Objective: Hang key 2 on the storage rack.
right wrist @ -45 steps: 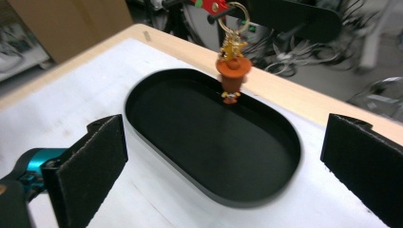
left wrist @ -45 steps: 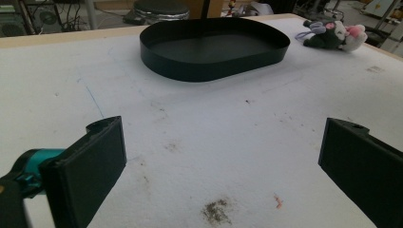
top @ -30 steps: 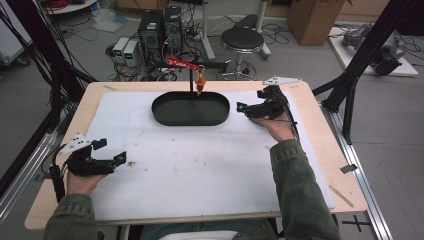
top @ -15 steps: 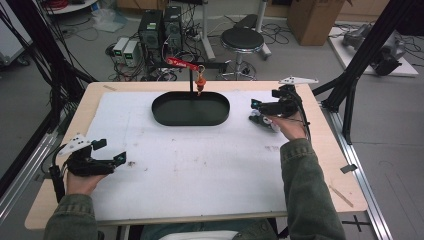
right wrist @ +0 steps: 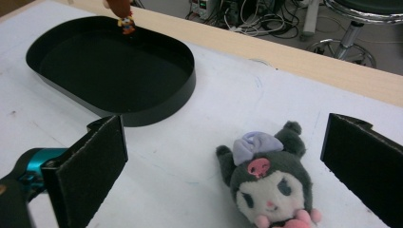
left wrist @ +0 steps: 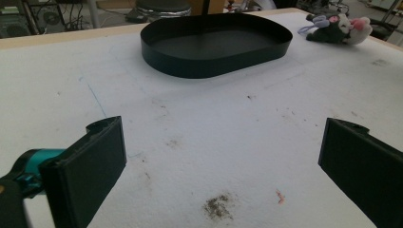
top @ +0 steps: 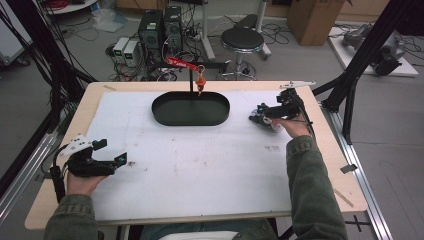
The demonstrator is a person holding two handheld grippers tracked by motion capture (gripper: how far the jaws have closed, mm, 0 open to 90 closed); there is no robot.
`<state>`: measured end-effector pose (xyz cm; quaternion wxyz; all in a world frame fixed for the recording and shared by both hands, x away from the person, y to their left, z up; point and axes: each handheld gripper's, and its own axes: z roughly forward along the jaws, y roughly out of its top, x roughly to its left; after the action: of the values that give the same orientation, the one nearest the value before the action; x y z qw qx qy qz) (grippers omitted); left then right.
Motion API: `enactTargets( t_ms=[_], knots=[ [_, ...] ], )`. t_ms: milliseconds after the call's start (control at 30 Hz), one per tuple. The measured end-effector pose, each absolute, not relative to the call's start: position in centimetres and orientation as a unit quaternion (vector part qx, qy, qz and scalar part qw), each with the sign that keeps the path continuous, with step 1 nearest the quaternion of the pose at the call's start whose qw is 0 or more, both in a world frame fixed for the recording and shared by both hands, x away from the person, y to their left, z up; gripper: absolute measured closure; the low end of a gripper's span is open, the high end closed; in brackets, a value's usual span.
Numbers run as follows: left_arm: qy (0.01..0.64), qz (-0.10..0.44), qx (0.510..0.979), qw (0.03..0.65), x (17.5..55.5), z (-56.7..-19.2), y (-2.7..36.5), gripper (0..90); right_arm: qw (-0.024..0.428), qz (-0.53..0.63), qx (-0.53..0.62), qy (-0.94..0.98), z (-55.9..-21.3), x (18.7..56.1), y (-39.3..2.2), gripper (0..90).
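White table mat [top: 200, 170], black oval tray [top: 190, 109] at 12 o'clock, empty. Plush toy [right wrist: 268, 183] lies on mat at tray's 3 o'clock, apart from it. Looks soft, light, squashy; I'd pinch round head. Right gripper [top: 262, 113] jaws wide, straddling plush. Left gripper [top: 112, 159] at 8 o'clock, jaws wide, empty.

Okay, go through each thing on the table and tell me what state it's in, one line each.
Black tray: empty, flat on the white mat.
Plush toy: lying on the mat beside the tray, not gripped.
Left gripper: fingers open, nothing between them.
Right gripper: fingers open, on either side of the plush toy.
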<state>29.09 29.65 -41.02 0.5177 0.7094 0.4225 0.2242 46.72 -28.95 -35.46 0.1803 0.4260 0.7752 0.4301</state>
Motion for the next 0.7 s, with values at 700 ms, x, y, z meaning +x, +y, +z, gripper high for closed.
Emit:
enactTargets(
  t_ms=[700],
  knots=[
    [0.425, 0.221, 0.719, 0.504, 28.8, -41.3, 29.5, 2.4, 0.16, 0.335, 0.434, 0.821, -40.1, 49.5, -30.8, 0.7]
  ],
)
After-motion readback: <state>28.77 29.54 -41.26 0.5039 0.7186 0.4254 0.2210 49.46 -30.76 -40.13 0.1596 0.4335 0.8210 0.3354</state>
